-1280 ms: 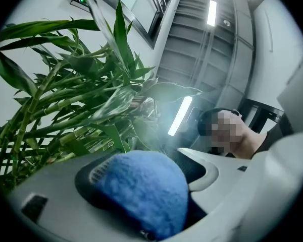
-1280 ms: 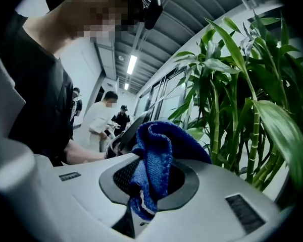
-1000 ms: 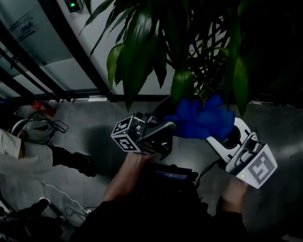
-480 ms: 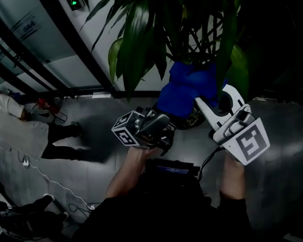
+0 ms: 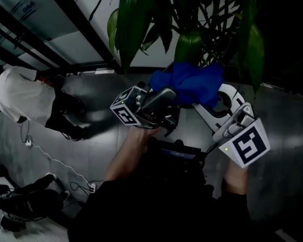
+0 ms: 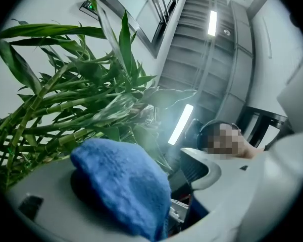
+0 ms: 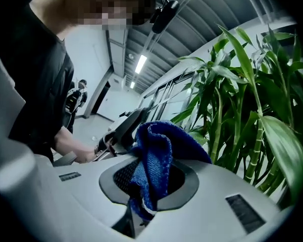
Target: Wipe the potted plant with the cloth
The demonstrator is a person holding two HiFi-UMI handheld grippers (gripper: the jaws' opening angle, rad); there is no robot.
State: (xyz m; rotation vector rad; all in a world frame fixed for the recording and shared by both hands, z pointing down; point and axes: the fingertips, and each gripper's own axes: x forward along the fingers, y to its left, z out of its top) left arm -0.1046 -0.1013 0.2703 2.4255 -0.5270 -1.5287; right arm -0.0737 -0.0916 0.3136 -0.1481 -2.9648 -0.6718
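Observation:
The potted plant (image 5: pixel 141 14) fills the top of the head view with long dark green leaves; its cane stems (image 7: pixel 242 110) stand right of my right gripper. My right gripper (image 5: pixel 204 99) is shut on the blue cloth (image 5: pixel 189 82), whose folds (image 7: pixel 156 155) are pinched between its white jaws. My left gripper (image 5: pixel 161 100) points up just left of the cloth. Its jaws have just been opening. A bunch of the cloth (image 6: pixel 121 185) lies against its left jaw and between the two, with a gap to the other pad (image 6: pixel 194 171).
A person in a white shirt (image 5: pixel 25 100) bends over the grey floor at the left. Cables (image 5: pixel 45 160) trail across the floor near dark gear (image 5: pixel 20 200). A white wall with dark rails (image 5: pixel 65 39) runs behind the plant. A lattice (image 6: pixel 5 150) stands among the stems.
The right gripper has carried the cloth up and left in the picture, under the leaves and close over the left gripper. The left gripper has kept its place. The person at left has moved.

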